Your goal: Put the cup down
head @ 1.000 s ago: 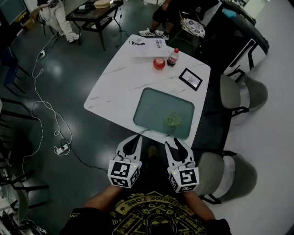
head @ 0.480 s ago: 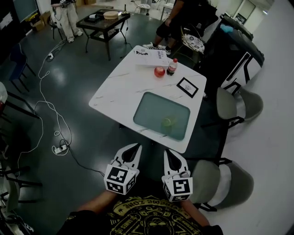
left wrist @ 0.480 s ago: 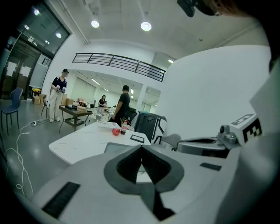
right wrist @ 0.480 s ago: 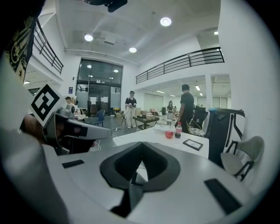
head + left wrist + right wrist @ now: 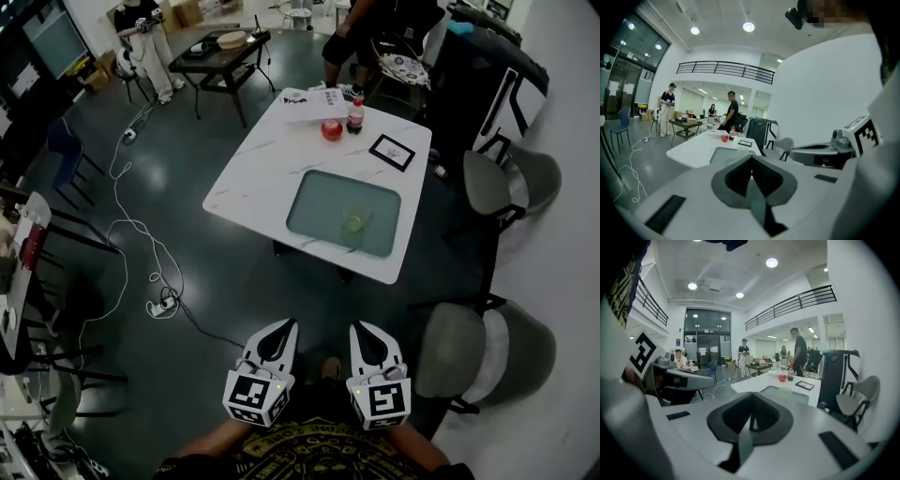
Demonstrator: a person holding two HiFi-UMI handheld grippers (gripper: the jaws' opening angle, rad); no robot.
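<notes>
A clear cup (image 5: 354, 223) stands upright on the green mat (image 5: 323, 202) on the white marble table (image 5: 253, 169), with nothing touching it. Both grippers hang over the dark floor well short of the table's near edge, close to my body. My left gripper (image 5: 279, 328) is shut with nothing in it, and its pads (image 5: 752, 161) meet. My right gripper (image 5: 362, 331) is also shut and empty, with its pads (image 5: 751, 399) together. In the right gripper view the table (image 5: 754, 380) lies ahead, beyond the jaws.
A red apple (image 5: 331, 130), a cola bottle (image 5: 355, 116), a black framed card (image 5: 391, 152) and papers (image 5: 314, 103) sit at the table's far end. Grey chairs (image 5: 511, 183) (image 5: 478, 352) stand to the right. A cable (image 5: 131, 272) trails over the floor at left. People stand beyond the table.
I have drawn back from the table, so both grippers now sit farther from its near edge. The right gripper's jaws have shut. The cup stays on the mat.
</notes>
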